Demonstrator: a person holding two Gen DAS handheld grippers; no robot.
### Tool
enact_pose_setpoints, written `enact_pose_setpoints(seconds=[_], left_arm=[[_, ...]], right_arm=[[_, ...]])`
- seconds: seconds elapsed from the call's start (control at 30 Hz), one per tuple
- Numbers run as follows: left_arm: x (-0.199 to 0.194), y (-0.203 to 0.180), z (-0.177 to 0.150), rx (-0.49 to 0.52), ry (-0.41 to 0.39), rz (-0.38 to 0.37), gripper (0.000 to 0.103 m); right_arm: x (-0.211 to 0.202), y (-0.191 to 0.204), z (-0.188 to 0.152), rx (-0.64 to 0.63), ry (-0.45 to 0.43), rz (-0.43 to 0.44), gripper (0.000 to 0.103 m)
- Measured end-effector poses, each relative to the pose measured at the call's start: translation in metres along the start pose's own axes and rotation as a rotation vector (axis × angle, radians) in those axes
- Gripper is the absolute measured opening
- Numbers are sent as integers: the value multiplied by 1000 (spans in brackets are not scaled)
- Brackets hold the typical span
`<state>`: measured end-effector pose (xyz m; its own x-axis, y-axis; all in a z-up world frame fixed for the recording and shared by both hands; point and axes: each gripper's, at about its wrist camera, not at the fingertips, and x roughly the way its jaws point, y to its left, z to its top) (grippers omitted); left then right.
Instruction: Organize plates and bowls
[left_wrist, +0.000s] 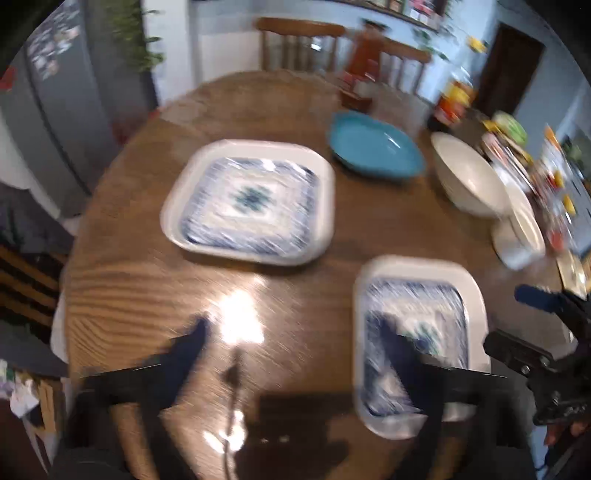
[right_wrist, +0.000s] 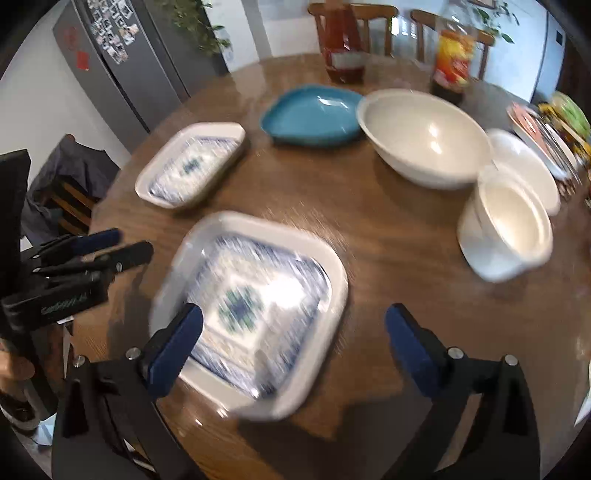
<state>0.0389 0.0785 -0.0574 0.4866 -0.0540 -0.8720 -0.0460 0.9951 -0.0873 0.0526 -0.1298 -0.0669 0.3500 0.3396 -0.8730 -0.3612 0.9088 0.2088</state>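
Observation:
Two square white plates with a blue pattern lie on the round wooden table: a far one and a near one. A teal dish, a large white bowl and smaller white bowls sit toward the back right. My left gripper is open and empty above the table, its right finger over the near plate. My right gripper is open and empty, straddling the near plate's front right corner. Both views are motion-blurred.
A red bottle and a jar stand at the table's far edge, with wooden chairs behind. Cluttered plates and packets fill the right side. A grey fridge stands at left.

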Motion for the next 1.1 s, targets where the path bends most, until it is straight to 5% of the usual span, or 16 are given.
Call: enact_pose_setpoints(seconds=[0.13, 0.33, 0.53, 0.87, 0.97, 1.03, 1.1], left_arm=[[-3, 30, 29, -63, -61, 58, 102], [38, 72, 60, -143, 32, 81, 102], [61, 93, 78, -176, 73, 84, 102], [84, 99, 86, -159, 116, 43, 101], [85, 91, 85, -135, 125, 18, 74], [88, 91, 86, -128, 141, 0, 45], [90, 90, 84, -124, 149, -4, 43]], right_arm=[[17, 24, 42, -12, -31, 71, 103], [55, 30, 96, 57, 9, 157, 103], [78, 45, 119, 58, 48, 90, 102], [116, 49, 123, 126, 140, 120, 66], [117, 53, 124, 125, 145, 128, 43], [120, 55, 124, 126, 152, 138, 27], [122, 56, 123, 129, 154, 144, 24]])
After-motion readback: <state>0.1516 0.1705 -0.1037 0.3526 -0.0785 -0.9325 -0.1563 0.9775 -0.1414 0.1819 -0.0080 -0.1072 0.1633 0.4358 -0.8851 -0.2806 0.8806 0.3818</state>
